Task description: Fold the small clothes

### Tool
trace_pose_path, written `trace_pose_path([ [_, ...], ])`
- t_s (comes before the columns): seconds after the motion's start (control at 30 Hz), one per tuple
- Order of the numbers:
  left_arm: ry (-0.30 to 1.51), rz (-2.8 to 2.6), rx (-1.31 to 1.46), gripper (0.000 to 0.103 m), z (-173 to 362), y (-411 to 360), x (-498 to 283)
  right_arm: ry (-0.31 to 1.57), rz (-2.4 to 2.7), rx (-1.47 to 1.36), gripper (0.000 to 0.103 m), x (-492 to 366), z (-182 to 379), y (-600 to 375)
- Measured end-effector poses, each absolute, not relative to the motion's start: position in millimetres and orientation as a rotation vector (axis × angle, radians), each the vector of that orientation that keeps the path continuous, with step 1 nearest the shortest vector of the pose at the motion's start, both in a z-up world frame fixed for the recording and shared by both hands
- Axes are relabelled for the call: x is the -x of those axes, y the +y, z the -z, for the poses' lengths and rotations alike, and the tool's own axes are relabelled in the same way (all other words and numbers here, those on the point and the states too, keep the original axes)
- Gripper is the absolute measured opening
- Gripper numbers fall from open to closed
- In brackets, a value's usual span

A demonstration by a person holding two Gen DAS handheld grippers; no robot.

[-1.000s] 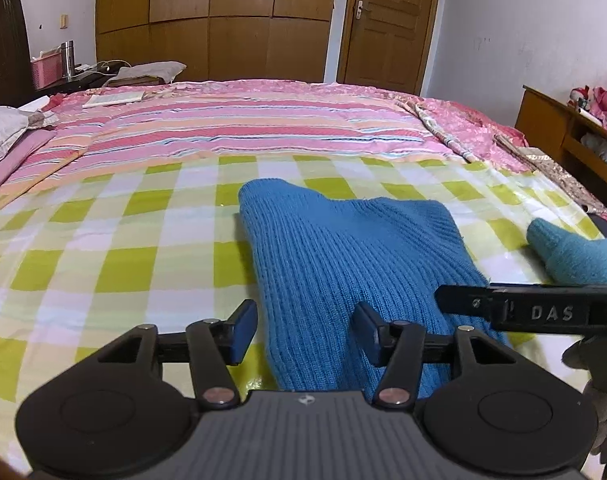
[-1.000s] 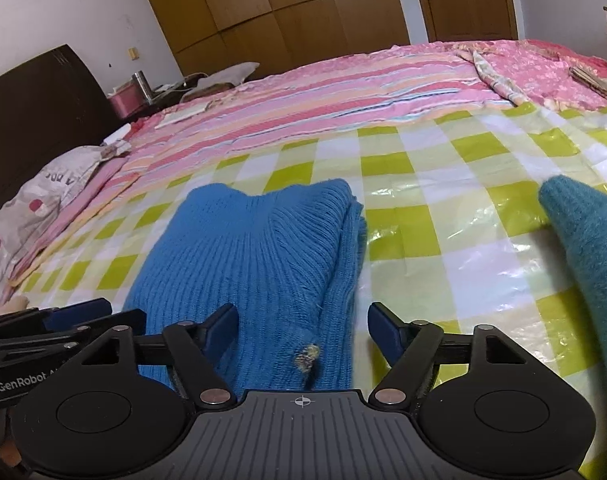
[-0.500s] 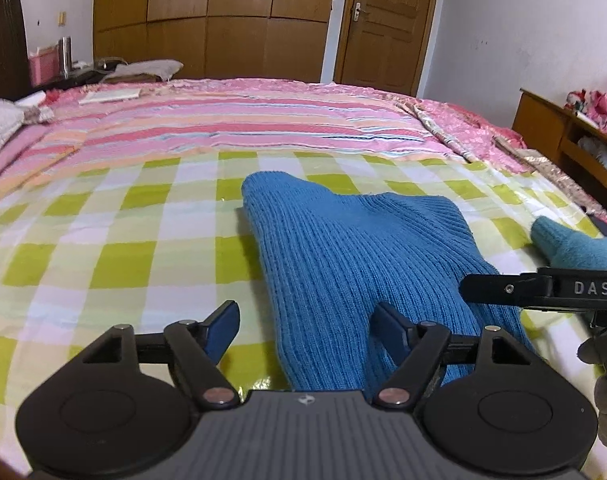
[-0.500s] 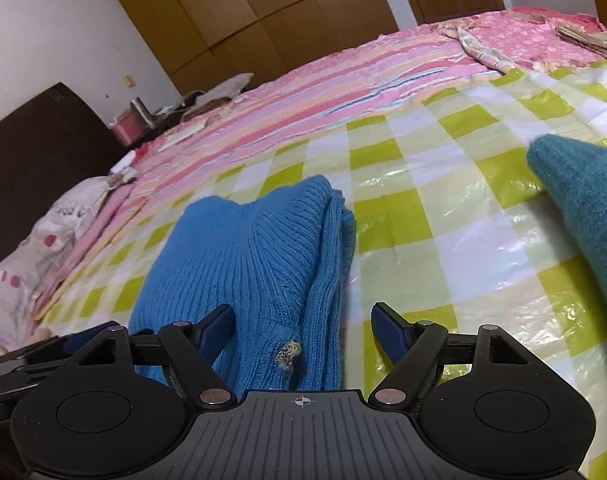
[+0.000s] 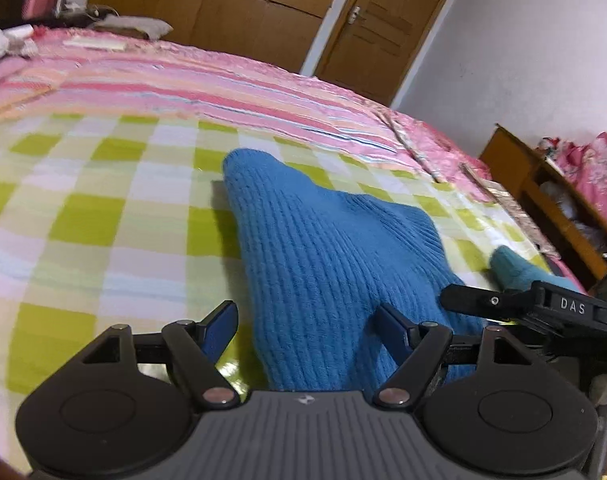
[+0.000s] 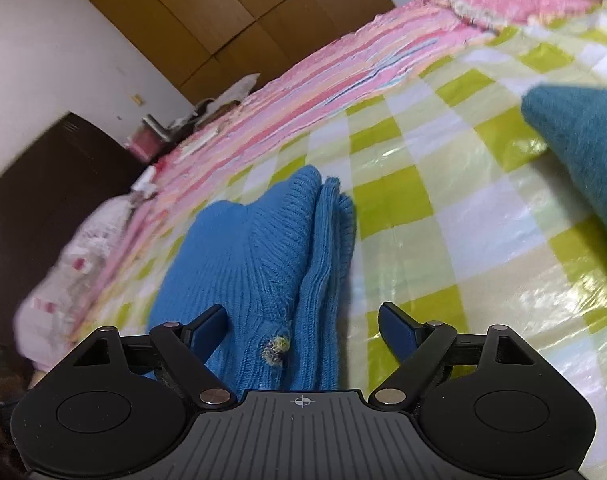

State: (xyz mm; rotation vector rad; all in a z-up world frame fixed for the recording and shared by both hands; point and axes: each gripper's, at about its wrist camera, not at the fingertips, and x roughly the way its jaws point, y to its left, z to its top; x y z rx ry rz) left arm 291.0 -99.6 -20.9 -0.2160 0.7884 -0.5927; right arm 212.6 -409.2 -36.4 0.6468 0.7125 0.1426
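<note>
A blue ribbed knit sweater (image 5: pixel 327 248) lies folded into a long strip on the green-and-white checked sheet (image 5: pixel 83 220). My left gripper (image 5: pixel 307 332) stands open over the strip's near left edge, its pads apart from the cloth. In the right wrist view the same blue sweater (image 6: pixel 259 264) shows a small fuzzy button near its near end. My right gripper (image 6: pixel 303 330) straddles that near right edge, its jaws opening, pads not pressing the knit. The right gripper's finger (image 5: pixel 503 304) shows at the left view's right side.
A teal knit garment (image 6: pixel 583 140) lies on the sheet to the right. A pink striped quilt (image 5: pixel 183 84) covers the bed behind. A wooden shelf unit (image 5: pixel 543 200) stands right of the bed; wardrobe and door (image 5: pixel 367 32) at the back. Pillows (image 6: pixel 75 248) lie left.
Both grippers have opened wider, sunk a little toward the sweater's near end and rolled, tilting both views. The sweater has not moved.
</note>
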Motion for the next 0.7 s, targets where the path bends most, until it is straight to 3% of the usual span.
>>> trace_pose_path([
  [0.23,0.843,0.636,0.183,0.082,32.6,-122.7,-303.3,0.727,-0.206,-0.698,0.081,-224.5,42.2,-398.7],
  [0.3,0.849,0.638,0.193,0.077,30.7,-122.0,-303.5,0.745,-0.201,-0.697,0.068,-229.6,41.0,-391.9],
  [0.37,0.839,0.640,0.188,0.067,27.9,-120.2,-298.8,0.762,-0.201,-0.723,0.048,-232.2,40.3,-390.5],
  [0.43,0.817,0.646,0.173,0.061,22.8,-117.9,-291.6,0.759,-0.208,-0.720,0.041,-228.8,34.6,-388.3],
  [0.57,0.799,0.665,0.164,0.053,8.5,-108.9,-272.8,0.757,-0.230,-0.671,0.037,-212.5,20.0,-376.4],
  [0.7,0.782,0.683,0.144,0.052,-3.4,-93.0,-240.1,0.758,-0.262,-0.672,0.036,-182.5,10.3,-366.2],
])
